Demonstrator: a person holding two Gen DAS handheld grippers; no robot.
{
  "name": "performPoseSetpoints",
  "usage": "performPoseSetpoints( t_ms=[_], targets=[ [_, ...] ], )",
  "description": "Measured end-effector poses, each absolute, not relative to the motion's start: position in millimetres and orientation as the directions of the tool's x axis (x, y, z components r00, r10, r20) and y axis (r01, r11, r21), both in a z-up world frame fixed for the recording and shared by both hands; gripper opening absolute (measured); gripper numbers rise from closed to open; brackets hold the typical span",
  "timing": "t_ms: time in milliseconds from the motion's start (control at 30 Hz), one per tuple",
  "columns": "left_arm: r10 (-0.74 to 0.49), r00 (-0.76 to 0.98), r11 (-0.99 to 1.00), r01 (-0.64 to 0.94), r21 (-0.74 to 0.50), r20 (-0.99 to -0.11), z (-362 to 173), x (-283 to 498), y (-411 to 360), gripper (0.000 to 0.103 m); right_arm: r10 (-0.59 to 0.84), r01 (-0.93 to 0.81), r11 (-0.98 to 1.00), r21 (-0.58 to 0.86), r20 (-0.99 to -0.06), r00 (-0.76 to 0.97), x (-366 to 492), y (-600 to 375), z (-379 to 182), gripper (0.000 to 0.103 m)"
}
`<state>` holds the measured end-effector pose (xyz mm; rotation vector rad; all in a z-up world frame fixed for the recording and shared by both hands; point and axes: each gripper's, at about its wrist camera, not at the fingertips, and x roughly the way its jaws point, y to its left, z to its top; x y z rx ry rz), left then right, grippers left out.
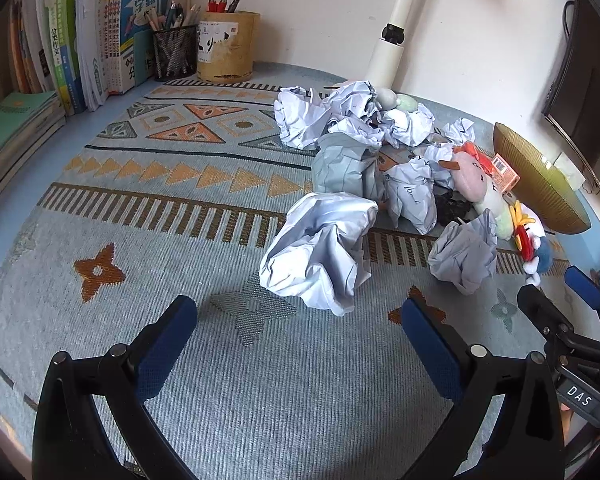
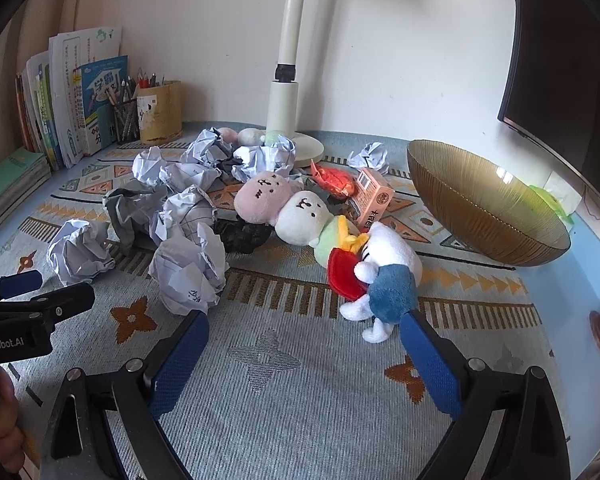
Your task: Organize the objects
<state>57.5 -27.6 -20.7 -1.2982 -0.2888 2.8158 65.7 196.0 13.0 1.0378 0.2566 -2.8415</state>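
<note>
A bench (image 1: 100, 360) covered with a patterned blue-grey mat is seen from two wrist cameras. In the left wrist view, the left tongs (image 1: 300, 344) are held spread wide at the bottom of the frame, with nothing between the blue pads. Just above them, near the centre, a large ball of crumpled paper (image 1: 320, 252) lies on the mat. More crumpled paper (image 1: 340, 128) is heaped toward the upper right, near the base of a cream lamp post (image 1: 388, 52). At the upper left, books (image 1: 96, 40) are stood against the wall, with a black mesh pen cup (image 1: 175, 56) and a tan pen pot (image 1: 226, 48) beside them.

In the right wrist view, the right tongs (image 2: 304, 356) are likewise spread apart at the bottom of the frame and hold nothing. A white plush toy with a blue body (image 2: 384, 276) lies just above the right pad, close to it; whether they touch cannot be told. Behind it, toward the centre, a pink and white plush toy (image 2: 284, 204) is seen, with an orange box (image 2: 370, 198) just to its right. A gold ribbed bowl (image 2: 480, 204) rests tilted at the right of the frame, apart from the toys. At the lower left edge, a hand (image 2: 0, 428) is seen gripping the other tool's handle.
</note>
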Motion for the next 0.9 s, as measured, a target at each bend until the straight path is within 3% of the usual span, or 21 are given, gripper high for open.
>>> performPoseSetpoints(
  t_ms=[267, 367, 400, 433, 533, 667, 767, 900],
  targets=[
    [0.125, -0.662, -0.979, 0.04, -0.201, -0.739, -18, 60, -28, 0.102, -0.04, 0.154, -0.981, -0.121, -0.643, -0.765, 66, 196, 13, 0.096],
    [0.247, -0.639, -0.951, -0.019, -0.307, -0.728, -15, 62, -37, 0.102, -0.061, 0.164, -0.981, -0.105, -0.634, -0.771, 69, 197, 16, 0.096],
    [0.285, -0.629, -0.941, -0.038, -0.337, -0.723, -12, 62, -40, 0.102, -0.085, 0.182, -0.979, -0.089, -0.633, -0.77, 70, 198, 18, 0.09],
    [0.302, -0.631, -0.936, -0.056, -0.347, -0.715, -6, 63, -43, 0.102, -0.11, 0.2, -0.977, -0.07, -0.639, -0.761, 71, 198, 19, 0.079],
    [0.298, -0.653, -0.946, -0.103, -0.308, -0.697, 18, 61, -50, 0.102, -0.229, 0.253, -0.965, 0.067, -0.683, -0.694, 64, 200, 21, 0.066],
    [0.307, -0.657, -0.945, -0.129, -0.299, -0.688, 20, 50, -54, 0.101, -0.291, 0.3, -0.947, 0.113, -0.692, -0.661, 58, 186, 26, 0.059],
    [0.309, -0.629, -0.947, -0.139, -0.289, -0.713, 10, 39, -52, 0.088, -0.363, 0.339, -0.923, 0.182, -0.706, -0.608, 50, 174, 31, 0.057],
    [0.297, -0.607, -0.953, -0.144, -0.265, -0.737, 3, 28, -47, 0.081, -0.369, 0.333, -0.92, 0.207, -0.744, -0.558, 32, 160, 25, 0.057]
  ],
)
